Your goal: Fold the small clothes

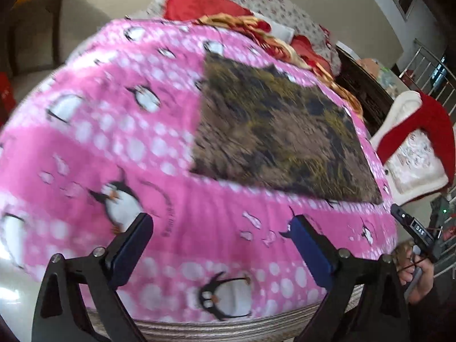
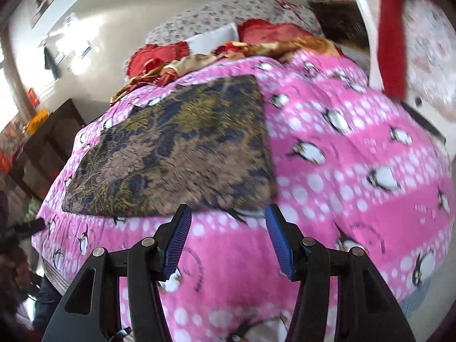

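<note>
A brown, black and yellow patterned cloth (image 1: 279,136) lies flat, folded into a rough rectangle, on a pink penguin-print blanket (image 1: 136,148). In the right wrist view the same cloth (image 2: 176,154) lies just beyond the fingertips. My left gripper (image 1: 222,222) hovers open over the pink blanket, short of the cloth's near edge, nothing between its blue pads. My right gripper (image 2: 228,213) is open too, its tips close to the cloth's near edge, holding nothing. The other hand's gripper (image 1: 413,230) shows at the right edge of the left wrist view. Both views are blurred.
Red and gold fabrics (image 1: 256,28) and a floral pillow (image 2: 216,14) are piled at the far end of the bed. A white and red garment (image 1: 419,148) hangs beside the bed on the right. The pink blanket (image 2: 356,171) spreads wide around the cloth. A dark cabinet (image 2: 48,148) stands left.
</note>
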Motion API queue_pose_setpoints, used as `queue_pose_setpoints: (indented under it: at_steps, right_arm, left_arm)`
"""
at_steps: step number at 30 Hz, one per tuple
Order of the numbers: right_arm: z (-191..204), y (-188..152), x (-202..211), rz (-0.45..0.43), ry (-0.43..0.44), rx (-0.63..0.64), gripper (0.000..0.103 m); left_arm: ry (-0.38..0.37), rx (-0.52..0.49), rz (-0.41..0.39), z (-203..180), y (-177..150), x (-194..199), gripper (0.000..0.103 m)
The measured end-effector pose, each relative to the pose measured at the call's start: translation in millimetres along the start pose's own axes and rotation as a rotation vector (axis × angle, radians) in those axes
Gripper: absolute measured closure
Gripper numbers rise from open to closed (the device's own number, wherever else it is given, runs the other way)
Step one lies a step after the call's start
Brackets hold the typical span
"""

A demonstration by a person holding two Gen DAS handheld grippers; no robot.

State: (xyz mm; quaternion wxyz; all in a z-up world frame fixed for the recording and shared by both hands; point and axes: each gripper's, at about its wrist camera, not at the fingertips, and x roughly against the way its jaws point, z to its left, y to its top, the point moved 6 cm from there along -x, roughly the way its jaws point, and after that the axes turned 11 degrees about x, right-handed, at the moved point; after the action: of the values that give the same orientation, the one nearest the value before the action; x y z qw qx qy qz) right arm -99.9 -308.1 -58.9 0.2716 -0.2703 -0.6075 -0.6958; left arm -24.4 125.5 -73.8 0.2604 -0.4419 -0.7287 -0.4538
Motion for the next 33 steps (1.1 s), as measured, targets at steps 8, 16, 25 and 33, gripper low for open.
queue_pose_setpoints:
  at_steps: [8,16,25,33]
  right_arm:
    - [-4.1,1.9,9.9,-0.027,-0.027,0.0,0.046]
    - [30.2,23.0,0.9,-0.055,0.022,0.077,0.046]
    - [80.9,57.9,-8.5,-0.084,0.075,0.217,0.046]
    - [160.7,125.6,-59.8,-0.049,0.156,0.405,0.046]
  left_arm:
    - [-0.202,0.206,0.067,-8.0,18.6,-49.3,0.004]
    - [-0.251,0.36,-0.002,-3.5,53.3,-64.0,0.004]
    - [-0.234,0.409,-0.03,9.2,58.6,-66.9,0.026]
    - [-0.106,0.403,-0.116,16.8,47.6,-65.1,0.071]
